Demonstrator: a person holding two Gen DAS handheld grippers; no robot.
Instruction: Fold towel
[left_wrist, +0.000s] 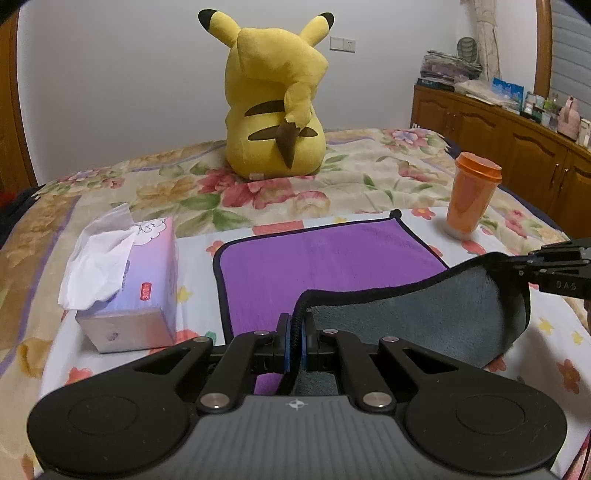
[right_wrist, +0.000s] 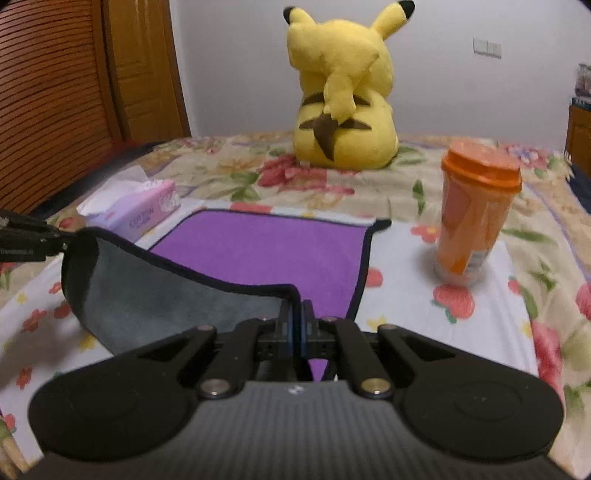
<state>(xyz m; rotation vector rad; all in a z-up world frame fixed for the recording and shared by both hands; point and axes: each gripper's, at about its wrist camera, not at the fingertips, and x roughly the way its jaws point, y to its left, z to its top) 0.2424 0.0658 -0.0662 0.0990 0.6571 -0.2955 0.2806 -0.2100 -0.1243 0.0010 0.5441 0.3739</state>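
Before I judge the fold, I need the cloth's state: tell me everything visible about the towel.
The towel is a soft, fleecy cloth, purple on top and grey underneath, edged in dark piping. Its far half lies flat on the floral bedspread. The near edge is lifted and sags between two grips, its grey underside showing: the left claw is shut on one near corner, the right claw on the other.
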